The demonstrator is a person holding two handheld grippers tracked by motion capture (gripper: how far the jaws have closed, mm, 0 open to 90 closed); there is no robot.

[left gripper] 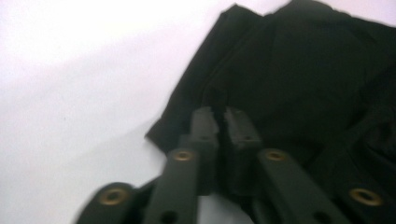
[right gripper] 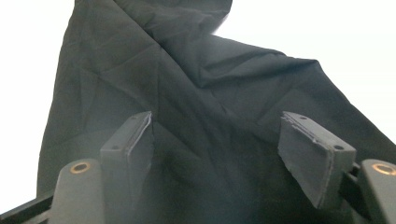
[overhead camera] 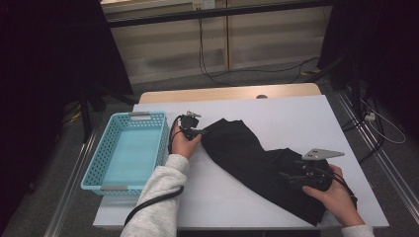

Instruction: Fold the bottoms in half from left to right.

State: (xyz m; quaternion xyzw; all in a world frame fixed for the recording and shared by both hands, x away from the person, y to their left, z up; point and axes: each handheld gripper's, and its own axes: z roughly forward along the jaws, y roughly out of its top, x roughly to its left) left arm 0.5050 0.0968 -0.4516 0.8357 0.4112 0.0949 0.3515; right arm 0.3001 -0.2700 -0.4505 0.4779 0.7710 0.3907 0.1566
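- High view: you have one black cloth (overhead camera: 257,165) lying crumpled on the white tabletop (overhead camera: 296,118), running from its upper-left end near the middle of the tabletop down to the lower right edge. Your left hand-held gripper (overhead camera: 196,131) sits at the cloth's upper-left corner, its tips touching the fabric. Your right hand-held gripper (overhead camera: 291,175) rests over the cloth's lower right part, a grey three-cornered plate on top of it.
- High view, count: two hand-held grippers, one cloth, one light blue basket (overhead camera: 118,177) standing just left of your left hand (overhead camera: 184,144). No writing can be read on any of them.
- Left gripper view: your left hand-held gripper (left gripper: 219,122) has its jaws drawn together at the edge of the cloth (left gripper: 299,74), with only a thin slit between the pads. A fold of fabric seems pinched there, near the corner that lies on the tabletop (left gripper: 70,84). The picture is blurred.
- Right gripper view: your right hand-held gripper (right gripper: 224,144) has its jaws standing wide apart, gripping nothing. The cloth (right gripper: 187,84) lies spread beneath and ahead of them, and both pads are over fabric.
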